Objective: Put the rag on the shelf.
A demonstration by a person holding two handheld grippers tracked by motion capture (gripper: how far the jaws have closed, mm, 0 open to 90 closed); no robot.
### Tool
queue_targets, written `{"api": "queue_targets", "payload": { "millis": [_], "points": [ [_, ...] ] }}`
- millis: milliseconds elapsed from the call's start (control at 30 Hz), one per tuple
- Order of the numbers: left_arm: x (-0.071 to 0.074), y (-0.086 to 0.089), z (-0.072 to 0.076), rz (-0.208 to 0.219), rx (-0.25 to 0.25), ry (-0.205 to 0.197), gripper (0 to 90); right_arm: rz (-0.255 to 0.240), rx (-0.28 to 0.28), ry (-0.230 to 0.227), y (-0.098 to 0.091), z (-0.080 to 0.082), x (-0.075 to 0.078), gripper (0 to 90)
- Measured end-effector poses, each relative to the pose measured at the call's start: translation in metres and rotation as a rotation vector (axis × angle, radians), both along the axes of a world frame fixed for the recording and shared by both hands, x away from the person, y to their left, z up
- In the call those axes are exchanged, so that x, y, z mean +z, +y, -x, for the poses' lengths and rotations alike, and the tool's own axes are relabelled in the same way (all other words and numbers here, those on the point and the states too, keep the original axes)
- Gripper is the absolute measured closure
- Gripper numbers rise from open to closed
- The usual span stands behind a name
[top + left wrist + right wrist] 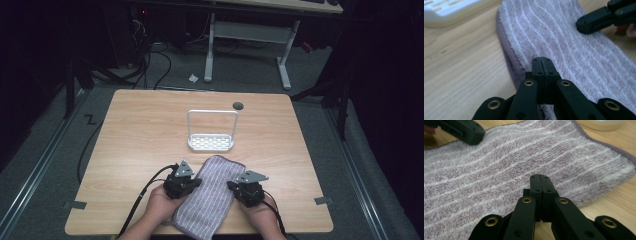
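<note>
Wood table, purple cloth btwn left claw & right claw, both closed, empty.

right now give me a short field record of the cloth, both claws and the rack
cloth: purple striped towel, flat on the table, near edge
left claw: jaws shut, empty, over the cloth's left edge
right claw: jaws shut, empty, over the cloth's right side
rack: white tray with wire handle, beyond the cloth, apart from it

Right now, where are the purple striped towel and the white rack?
purple striped towel (210,195), high view, middle of the cloth.
white rack (211,143), high view, its perforated base.
</note>
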State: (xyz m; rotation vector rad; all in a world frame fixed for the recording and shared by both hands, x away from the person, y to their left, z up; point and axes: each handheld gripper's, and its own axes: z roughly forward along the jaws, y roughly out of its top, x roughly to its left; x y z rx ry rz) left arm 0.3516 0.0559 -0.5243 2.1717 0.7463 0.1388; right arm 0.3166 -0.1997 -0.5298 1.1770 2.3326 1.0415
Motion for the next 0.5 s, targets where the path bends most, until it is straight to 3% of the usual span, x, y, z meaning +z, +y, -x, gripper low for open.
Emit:
{"api": "queue_targets", "payload": {
  "millis": [100,133,200,233,367,500],
  "points": [
    [-0.001,0.003,0.008,0.000,-0.013,0.024,89.9,0.002,0.011,-0.002,0.007,-0.007,0.000,90.0],
    [-0.003,0.004,0.020,-0.002,-0.040,0.023,89.9,0.000,0.012,-0.002,0.009,-0.010,0.000,90.0],
    [-0.004,0.004,0.027,0.003,-0.052,0.023,89.9,-0.002,0.011,-0.005,0.010,-0.012,-0.001,90.0],
    [-0.004,0.004,0.037,0.019,-0.070,0.040,89.9,-0.008,0.002,-0.005,0.012,-0.015,0.000,89.9],
    [-0.005,0.000,0.052,0.019,-0.099,0.029,89.9,0.006,0.013,-0.020,0.015,-0.011,0.004,88.1],
    [-0.005,-0.002,0.059,0.021,-0.131,0.049,89.7,0.018,0.034,-0.009,0.014,-0.002,0.001,88.2]
  ]
}}
